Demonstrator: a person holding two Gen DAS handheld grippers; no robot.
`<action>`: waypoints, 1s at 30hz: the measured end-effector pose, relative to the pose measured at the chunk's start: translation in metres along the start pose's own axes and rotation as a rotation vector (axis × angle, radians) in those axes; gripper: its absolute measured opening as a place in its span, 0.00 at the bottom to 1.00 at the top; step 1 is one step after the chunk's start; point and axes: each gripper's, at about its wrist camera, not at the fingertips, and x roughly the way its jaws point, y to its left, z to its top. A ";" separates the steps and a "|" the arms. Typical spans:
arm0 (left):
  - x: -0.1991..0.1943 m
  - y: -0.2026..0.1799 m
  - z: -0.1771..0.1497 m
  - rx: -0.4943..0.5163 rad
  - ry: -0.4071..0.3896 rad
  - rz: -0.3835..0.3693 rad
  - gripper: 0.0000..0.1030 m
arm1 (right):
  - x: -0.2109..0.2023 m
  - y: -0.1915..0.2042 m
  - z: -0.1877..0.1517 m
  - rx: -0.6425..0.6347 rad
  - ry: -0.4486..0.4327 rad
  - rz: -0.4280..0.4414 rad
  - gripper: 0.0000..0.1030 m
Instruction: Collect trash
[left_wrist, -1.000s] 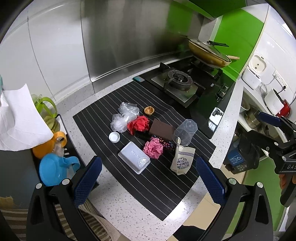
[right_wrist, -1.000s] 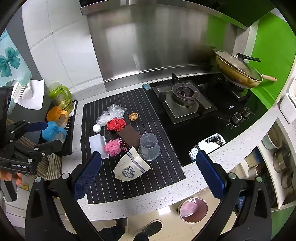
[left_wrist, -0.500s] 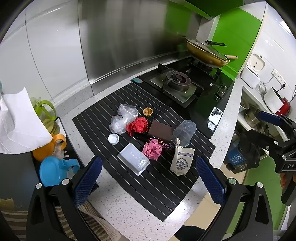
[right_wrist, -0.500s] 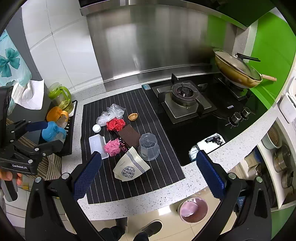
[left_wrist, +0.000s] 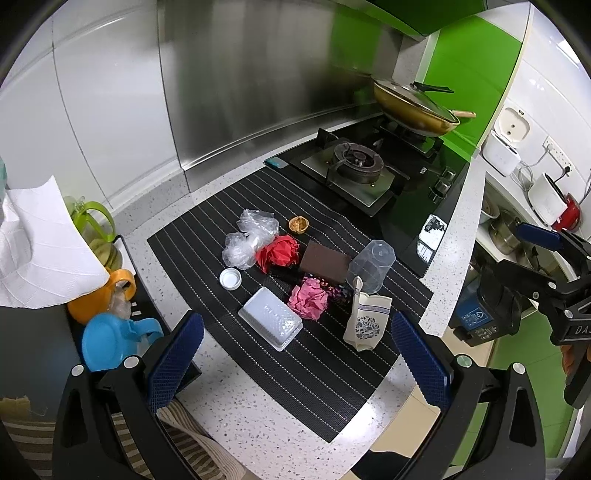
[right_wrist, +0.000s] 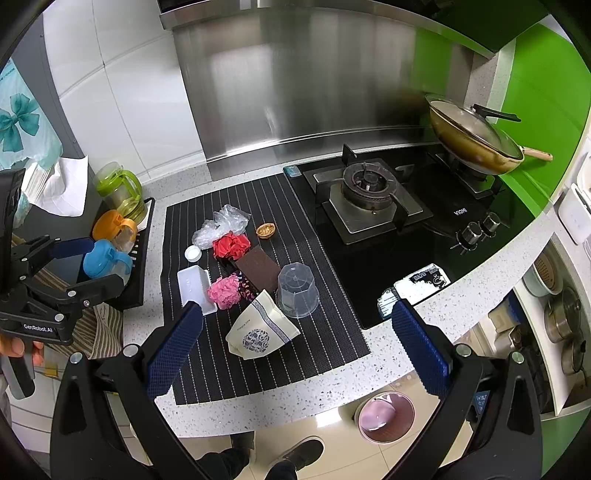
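Trash lies on a black striped mat (left_wrist: 317, 354) (right_wrist: 306, 347): crumpled clear plastic (left_wrist: 251, 236) (right_wrist: 221, 225), a red paper ball (left_wrist: 279, 253) (right_wrist: 231, 245), a pink paper ball (left_wrist: 308, 302) (right_wrist: 223, 291), a white bottle cap (left_wrist: 230, 278) (right_wrist: 192, 253), a white plastic box (left_wrist: 269, 323) (right_wrist: 194, 290), a brown card (left_wrist: 325, 262) (right_wrist: 258, 271), a clear cup (left_wrist: 371, 264) (right_wrist: 297, 290) upside down, a patterned paper pouch (left_wrist: 365, 321) (right_wrist: 260, 332) and a nutshell (left_wrist: 298, 224) (right_wrist: 266, 229). My left gripper (left_wrist: 295, 354) and right gripper (right_wrist: 295, 343) hang open above the counter's front edge, holding nothing.
Green, orange and blue cups (right_wrist: 107, 254) stand on a black rack left of the mat. A gas hob (right_wrist: 365, 195) with a lidded pan (right_wrist: 472, 136) lies to the right. A pink bin (right_wrist: 386, 415) stands on the floor below, beside a person's shoes (right_wrist: 299, 454).
The left wrist view has shifted slightly, so the trash sits a little higher and further left in it. The right gripper has barely moved. Both stay open.
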 end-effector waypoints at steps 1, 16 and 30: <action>0.000 0.000 0.000 0.000 0.000 0.000 0.95 | 0.000 0.000 0.000 0.001 0.000 0.000 0.97; 0.007 0.005 -0.001 0.004 0.011 -0.002 0.95 | 0.005 0.000 -0.003 -0.003 0.017 0.004 0.97; 0.049 0.014 -0.003 0.047 0.087 0.004 0.95 | 0.020 0.000 -0.005 -0.009 0.062 0.008 0.97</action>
